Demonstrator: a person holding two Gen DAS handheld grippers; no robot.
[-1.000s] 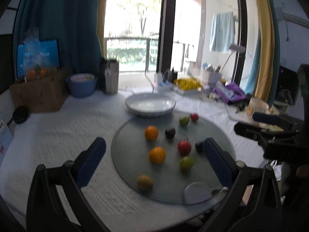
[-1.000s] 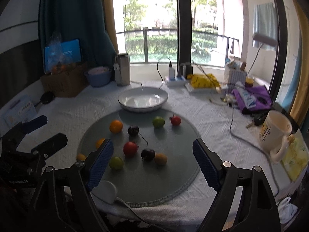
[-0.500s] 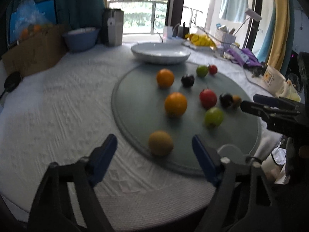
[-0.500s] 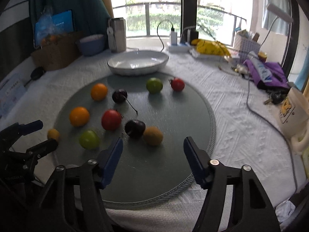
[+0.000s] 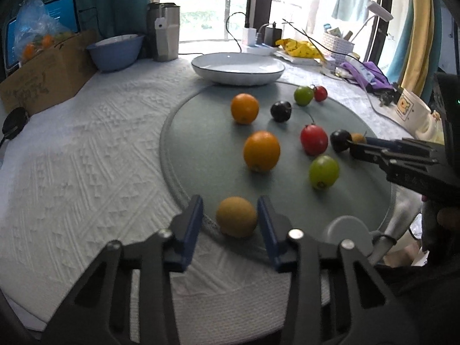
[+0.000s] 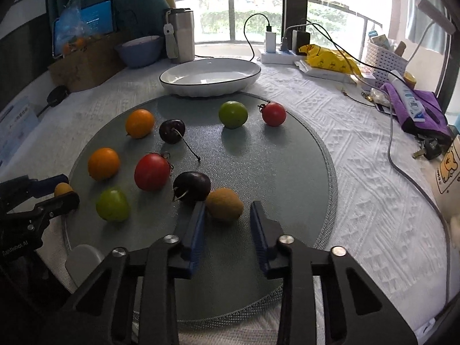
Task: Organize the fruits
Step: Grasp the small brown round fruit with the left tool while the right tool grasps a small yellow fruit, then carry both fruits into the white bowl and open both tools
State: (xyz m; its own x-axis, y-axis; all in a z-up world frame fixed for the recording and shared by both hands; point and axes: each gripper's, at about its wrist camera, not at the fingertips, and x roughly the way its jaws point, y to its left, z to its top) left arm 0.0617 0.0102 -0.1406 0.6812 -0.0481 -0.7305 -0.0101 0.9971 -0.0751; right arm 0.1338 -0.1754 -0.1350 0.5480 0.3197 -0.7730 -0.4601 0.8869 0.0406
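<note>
Two rough brown fruits (image 5: 236,216), round glass mat (image 6: 258,172)

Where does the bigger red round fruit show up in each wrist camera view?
Left wrist view: the bigger red round fruit sits right of centre on the grey round mat.
Right wrist view: it sits left of centre.
Shared landmark: the white oval dish behind the mat.

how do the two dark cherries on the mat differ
The far cherry has a long curved stem; the near cherry has only a short stub. The far cherry sits apart from other fruit; the near cherry touches the brown fruit. Both are dark, glossy and lie on the grey round mat.
</note>
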